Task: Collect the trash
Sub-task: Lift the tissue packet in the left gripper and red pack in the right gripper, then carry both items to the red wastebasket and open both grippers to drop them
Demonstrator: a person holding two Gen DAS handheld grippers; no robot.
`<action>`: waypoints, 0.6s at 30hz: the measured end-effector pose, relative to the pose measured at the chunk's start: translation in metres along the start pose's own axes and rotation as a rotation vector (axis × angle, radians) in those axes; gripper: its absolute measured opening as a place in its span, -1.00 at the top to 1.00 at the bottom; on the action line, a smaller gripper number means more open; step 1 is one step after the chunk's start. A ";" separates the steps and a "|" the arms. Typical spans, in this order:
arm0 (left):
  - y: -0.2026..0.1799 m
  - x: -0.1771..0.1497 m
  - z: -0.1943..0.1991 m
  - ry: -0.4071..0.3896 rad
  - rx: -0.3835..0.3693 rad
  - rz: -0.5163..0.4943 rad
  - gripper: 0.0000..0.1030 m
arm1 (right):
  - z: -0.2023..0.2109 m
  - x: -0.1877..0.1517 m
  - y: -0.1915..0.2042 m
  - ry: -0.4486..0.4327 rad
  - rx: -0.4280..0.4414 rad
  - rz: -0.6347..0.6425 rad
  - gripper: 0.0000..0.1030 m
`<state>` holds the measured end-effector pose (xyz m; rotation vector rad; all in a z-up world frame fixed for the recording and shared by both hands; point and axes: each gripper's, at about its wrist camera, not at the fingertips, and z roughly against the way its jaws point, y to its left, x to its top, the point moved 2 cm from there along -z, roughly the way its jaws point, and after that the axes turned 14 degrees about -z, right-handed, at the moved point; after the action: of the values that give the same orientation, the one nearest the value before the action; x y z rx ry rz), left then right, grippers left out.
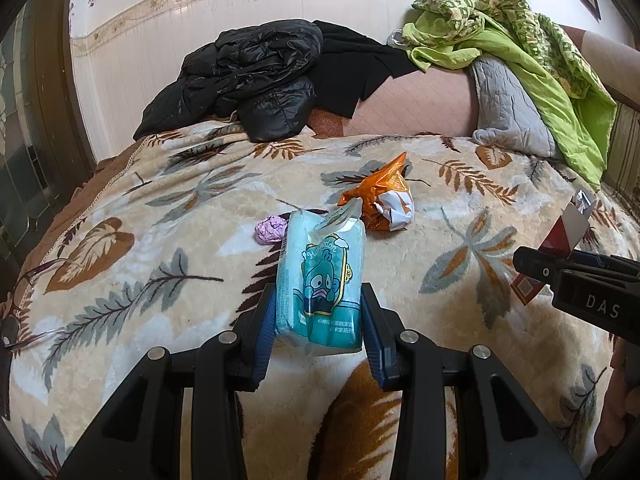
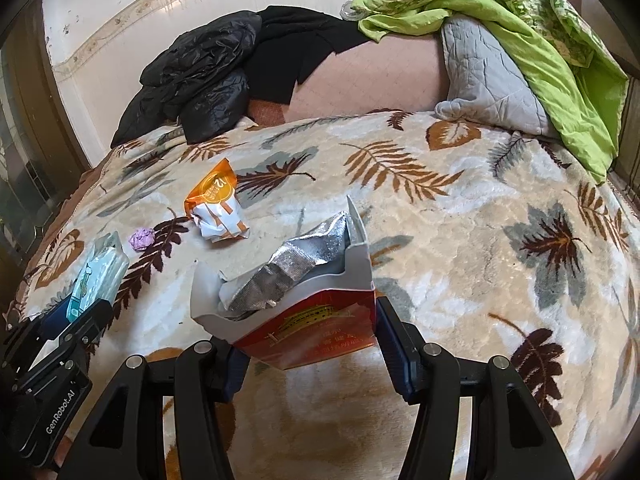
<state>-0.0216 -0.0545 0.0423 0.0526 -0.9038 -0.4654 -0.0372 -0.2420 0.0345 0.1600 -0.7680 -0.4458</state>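
Left gripper (image 1: 318,320) — jaws closed onto a teal tissue pack (image 1: 320,280), held lengthwise at lower centre of the left wrist view, above the leaf-print blanket (image 1: 160,208). The same pack shows at far left of the right wrist view, clamped in that gripper.

Right gripper (image 2: 310,340) — jaws pressed against both sides of a red cigarette box (image 2: 320,332), lower centre of its view; lid flipped open, crumpled silver foil (image 2: 288,268) sticking out of the top. In the left wrist view the box appears at the right edge.

Loose on the blanket, mid-frame in the left wrist view: an orange snack wrapper (image 1: 380,200) with a white crumpled part, and a small purple paper ball (image 1: 271,230) just left of the pack's far end.

Upper left: black jacket (image 1: 240,76) heaped against the wall. Upper right: green cloth (image 1: 520,52) draped over a grey quilted pillow (image 1: 508,104). Eyeglasses (image 1: 24,300) at the left edge.
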 end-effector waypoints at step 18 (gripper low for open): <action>-0.017 -0.004 0.020 -0.023 -0.104 -0.010 0.26 | 0.039 0.002 -0.027 0.022 0.106 -0.155 -0.19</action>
<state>-0.0455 -0.0652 0.0482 -0.0429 -0.9010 -0.5228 -0.0721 -0.2659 0.0550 0.3248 -0.7608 -0.5492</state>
